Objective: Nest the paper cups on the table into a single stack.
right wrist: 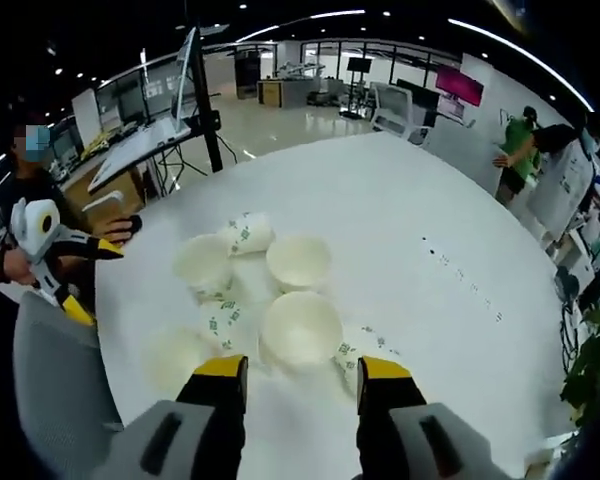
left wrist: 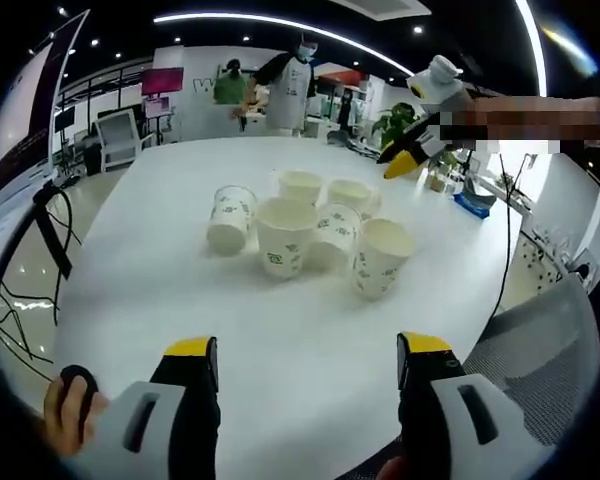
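Both pairs of jaws stand wide and hold nothing: my left gripper (left wrist: 307,360) hangs back from the paper cups (left wrist: 310,232), my right gripper (right wrist: 302,376) hovers just over the nearest upright cup (right wrist: 300,330). Nothing is nested yet, so I judge I'm still at the first pick. Beyond it on the white table (right wrist: 400,200), more cups cluster, one tipped over (right wrist: 246,233); all look empty.

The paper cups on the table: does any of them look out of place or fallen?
Yes. One paper cup at the edge of the cluster on the white table lies on its side. The other cups stand upright with mouths up, loose and not yet nested. Nothing looks spilled or damaged.
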Tool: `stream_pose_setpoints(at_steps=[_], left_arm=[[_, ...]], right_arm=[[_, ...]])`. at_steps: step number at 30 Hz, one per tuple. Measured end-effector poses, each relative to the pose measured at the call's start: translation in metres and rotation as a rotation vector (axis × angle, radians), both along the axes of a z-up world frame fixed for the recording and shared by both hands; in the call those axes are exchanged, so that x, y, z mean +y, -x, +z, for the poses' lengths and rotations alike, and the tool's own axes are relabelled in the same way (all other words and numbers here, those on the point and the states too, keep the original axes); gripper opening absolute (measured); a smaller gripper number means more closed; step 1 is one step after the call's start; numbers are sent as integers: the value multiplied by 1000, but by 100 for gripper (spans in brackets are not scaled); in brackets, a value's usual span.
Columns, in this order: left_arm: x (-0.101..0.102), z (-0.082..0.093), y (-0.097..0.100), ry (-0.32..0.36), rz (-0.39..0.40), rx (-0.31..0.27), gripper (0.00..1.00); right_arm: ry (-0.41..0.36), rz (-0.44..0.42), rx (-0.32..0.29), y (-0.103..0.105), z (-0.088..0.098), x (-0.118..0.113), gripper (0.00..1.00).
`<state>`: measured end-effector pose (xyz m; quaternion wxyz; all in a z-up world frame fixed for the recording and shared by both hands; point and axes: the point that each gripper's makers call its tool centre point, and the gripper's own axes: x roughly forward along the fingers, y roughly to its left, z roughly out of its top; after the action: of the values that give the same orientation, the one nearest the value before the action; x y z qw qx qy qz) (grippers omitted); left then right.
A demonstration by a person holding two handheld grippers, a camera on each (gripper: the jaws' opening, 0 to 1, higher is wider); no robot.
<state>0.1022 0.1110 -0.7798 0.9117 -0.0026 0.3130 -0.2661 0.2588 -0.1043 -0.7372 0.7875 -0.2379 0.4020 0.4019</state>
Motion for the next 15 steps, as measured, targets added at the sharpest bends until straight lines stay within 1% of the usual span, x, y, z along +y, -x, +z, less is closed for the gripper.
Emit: stream_pose_setpoints(at_steps=[2,3,6,8,11,13,15], left_arm=[[1,-1,0,1,3,2,72],[1,-1,0,1,4,3,72],[0,1,-1,3,7,0,72],[-1,1,-1,4,8,-2,72],[-2,1,-1,3,7,-2,72],[-2,2,-2,5,7,-3,72],[-2,2,-3,4,7,-4,72]], right_arm=[[6,34,-2,-2,1,4,43],[6,40,0,1,0,3,43],[21,77,0,-6,0,5,43],[35,105,-3,-4,0,8,43],[59,168,-3,-3,-6,11,44],[52,178,8,0,-11,14,44],[39,179,19,-2,-11,15,44]])
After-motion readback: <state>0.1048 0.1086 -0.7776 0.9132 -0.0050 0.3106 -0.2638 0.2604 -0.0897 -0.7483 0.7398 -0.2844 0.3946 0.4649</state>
